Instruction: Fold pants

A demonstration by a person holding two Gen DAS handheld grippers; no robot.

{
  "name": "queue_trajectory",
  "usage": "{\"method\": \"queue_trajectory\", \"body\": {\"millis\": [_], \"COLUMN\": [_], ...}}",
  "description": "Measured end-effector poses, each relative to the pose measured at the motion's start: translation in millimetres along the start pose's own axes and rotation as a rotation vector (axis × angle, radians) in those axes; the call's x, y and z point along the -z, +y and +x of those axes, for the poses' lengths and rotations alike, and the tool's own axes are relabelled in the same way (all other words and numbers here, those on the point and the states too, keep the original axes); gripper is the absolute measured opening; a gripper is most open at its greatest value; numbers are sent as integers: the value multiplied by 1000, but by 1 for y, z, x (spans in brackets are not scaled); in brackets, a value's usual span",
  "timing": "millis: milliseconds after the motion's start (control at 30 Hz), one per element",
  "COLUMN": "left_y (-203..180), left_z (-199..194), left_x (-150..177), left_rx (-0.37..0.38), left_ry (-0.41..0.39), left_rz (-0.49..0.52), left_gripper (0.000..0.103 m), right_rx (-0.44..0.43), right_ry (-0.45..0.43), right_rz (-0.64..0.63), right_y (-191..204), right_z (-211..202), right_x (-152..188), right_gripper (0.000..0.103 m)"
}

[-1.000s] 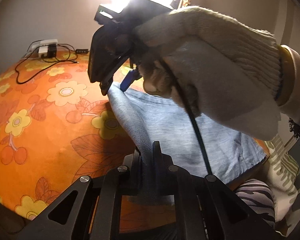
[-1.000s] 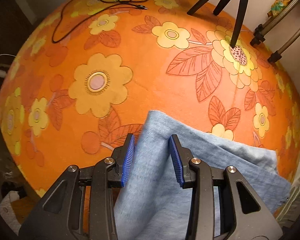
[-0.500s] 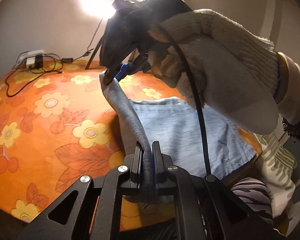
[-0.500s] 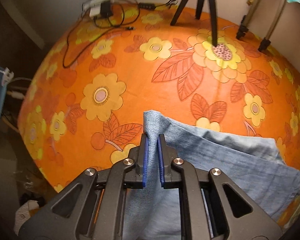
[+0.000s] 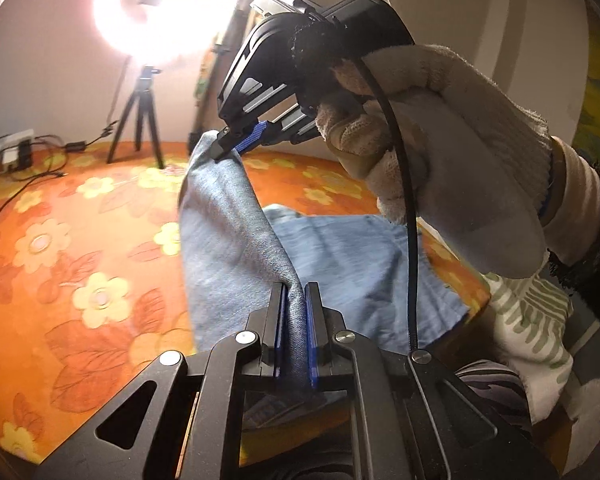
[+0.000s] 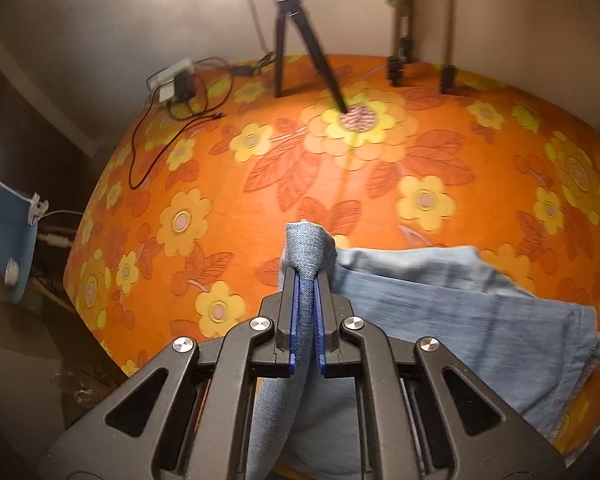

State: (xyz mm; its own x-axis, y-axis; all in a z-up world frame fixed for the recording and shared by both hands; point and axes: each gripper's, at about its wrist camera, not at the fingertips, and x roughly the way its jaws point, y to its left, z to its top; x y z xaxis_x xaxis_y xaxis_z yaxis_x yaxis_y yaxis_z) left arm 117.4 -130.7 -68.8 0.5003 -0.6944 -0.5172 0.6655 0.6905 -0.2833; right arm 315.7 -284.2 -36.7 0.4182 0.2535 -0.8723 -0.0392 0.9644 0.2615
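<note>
The pants (image 5: 236, 240) lie on the near right part of the orange flowered bed cover (image 6: 204, 184), with one edge raised off it because I hold that edge at two points. My left gripper (image 5: 294, 332) has its fingers pressed together on a ridge of the denim at the near end, and my right gripper (image 6: 306, 312), carried in my gloved hand (image 5: 460, 168), pinches the far end of the same edge, so the cloth between them hangs as a taut band that I judge ready to carry over for a fold. The rest of the pants rests flat, its hem close to the right edge of the cover. To the left and far side the cover is bare and wide, while a tripod (image 6: 300, 48), a lamp stand and loose cables (image 6: 168, 120) stand well apart at the far edge.
</note>
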Motion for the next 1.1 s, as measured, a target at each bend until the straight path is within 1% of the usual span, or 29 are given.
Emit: {"method": "queue_trajectory", "body": {"millis": [367,500,567,667,733,867,967,1067,1100], "left_y": [-46,-65,-74,-87,-89,-84,-73,-61,-58], "left_z": [30,43,49,58,59,61,61,62,62], "left_x": [-2,-1,-2,-2,-1,4,8,8,7], "left_rx": [70,109,116,105,107,77,63,58,49], "left_ry": [61,84,90,96,94,103,117,138,147], "left_rz": [81,113,137,169,171,181,153,123,125], "left_gripper": [7,4,3,3,3,3,3,4,5], "right_rx": [26,33,32,40,40,34,43,20,0], "right_ry": [-36,-40,-41,-44,-42,-51,-71,-74,-71], "right_rz": [80,107,121,138,154,167,177,194,195], "right_y": [-70,-94,-106,-122,-133,-144,-152,-164,-167], "right_z": [-24,-27,-30,-31,-31,-30,-33,-35,-36], "right_x": [21,30,35,41,44,48,47,47,49], "right_gripper": [7,7,7,6,6,4,2,2,3]}}
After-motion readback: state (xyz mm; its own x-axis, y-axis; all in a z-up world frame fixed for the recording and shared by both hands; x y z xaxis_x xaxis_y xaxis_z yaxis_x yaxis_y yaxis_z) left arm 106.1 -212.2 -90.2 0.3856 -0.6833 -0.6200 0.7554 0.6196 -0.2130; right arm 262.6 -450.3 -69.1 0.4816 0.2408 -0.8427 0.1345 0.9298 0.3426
